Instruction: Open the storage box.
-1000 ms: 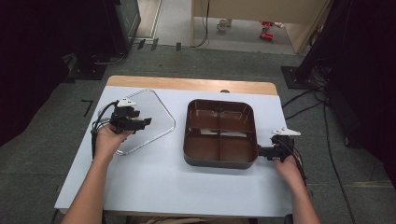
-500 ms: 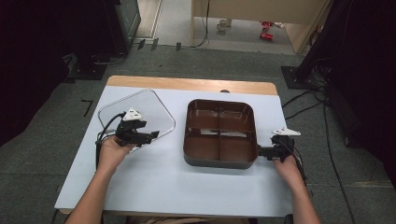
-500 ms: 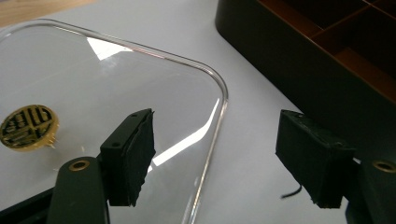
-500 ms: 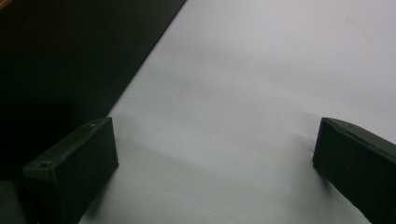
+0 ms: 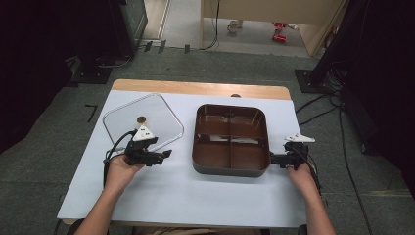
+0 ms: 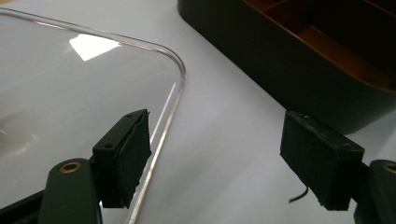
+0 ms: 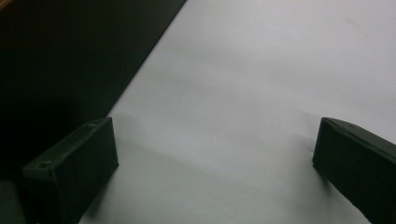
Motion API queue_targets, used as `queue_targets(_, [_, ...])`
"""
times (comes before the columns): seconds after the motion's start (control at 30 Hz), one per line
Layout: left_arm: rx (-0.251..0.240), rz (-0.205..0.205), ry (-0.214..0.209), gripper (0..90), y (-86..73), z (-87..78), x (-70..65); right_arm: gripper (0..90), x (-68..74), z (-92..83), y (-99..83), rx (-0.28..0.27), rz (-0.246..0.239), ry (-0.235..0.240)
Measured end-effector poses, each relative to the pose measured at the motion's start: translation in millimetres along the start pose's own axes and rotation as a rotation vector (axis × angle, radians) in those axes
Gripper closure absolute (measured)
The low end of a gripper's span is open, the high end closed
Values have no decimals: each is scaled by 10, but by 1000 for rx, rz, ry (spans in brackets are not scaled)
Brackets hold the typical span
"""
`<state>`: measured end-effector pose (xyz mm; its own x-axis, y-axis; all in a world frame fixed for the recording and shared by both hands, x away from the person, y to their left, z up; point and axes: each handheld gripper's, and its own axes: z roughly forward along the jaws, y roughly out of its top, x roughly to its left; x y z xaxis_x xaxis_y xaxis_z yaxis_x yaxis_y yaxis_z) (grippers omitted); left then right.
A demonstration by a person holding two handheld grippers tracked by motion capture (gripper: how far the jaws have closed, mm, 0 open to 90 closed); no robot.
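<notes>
The clear lid (image 5: 143,122) lies flat on the white bench (image 5: 161,191), to the left of the brown four-part tray (image 5: 231,139) and apart from it, with a small round brown spot showing at its middle. The left gripper (image 5: 166,154) sits over the lid's near right corner, its tips pointing toward the tray; its fingers (image 6: 123,156) have just been opening and now stand wide, with the lid's edge running close under one of them and nothing pressed between the pair. The right gripper (image 5: 273,159) rests just beside the tray's near right corner, its fingers (image 7: 74,165) also spread wide over bare bench, holding nothing. The step in hand looks like getting hold of the lid so it can go onto the tray. To do that well, the left fingers should come down astride the raised rim at the corner, one inside and one outside, and close only once the rim is squarely between them, since thin clear plastic lying flat gives little to bite on and may slide away. The right gripper could steady the tray wall while the lid is lowered on level, corners matched. No brand, label or readable writing can be made out on the lid, the tray or the bench.
</notes>
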<state>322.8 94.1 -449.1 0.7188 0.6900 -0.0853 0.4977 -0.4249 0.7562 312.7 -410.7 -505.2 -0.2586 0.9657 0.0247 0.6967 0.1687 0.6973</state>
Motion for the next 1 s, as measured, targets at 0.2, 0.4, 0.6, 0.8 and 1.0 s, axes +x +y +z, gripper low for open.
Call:
queue_targets(0.2, [0, 10, -16, 238, -78, 56, -86, 0, 0, 0, 0, 0, 0, 0])
queue_targets(0.4, [22, 35, -36, 227, -111, 155, -175, 0, 0, 0, 0, 0, 0, 0])
queue_targets(0.6, [71, 53, -27, 227, -143, 263, -196, 0, 0, 0, 0, 0, -1, 0])
queue_targets(0.8, [128, 68, 7, 228, -177, 372, -206, 0, 0, 0, 0, 0, 0, 0])
queue_targets(1.0, [142, 80, 32, 220, -198, 415, -228, 0, 1, 0, 0, 0, 0, 0])
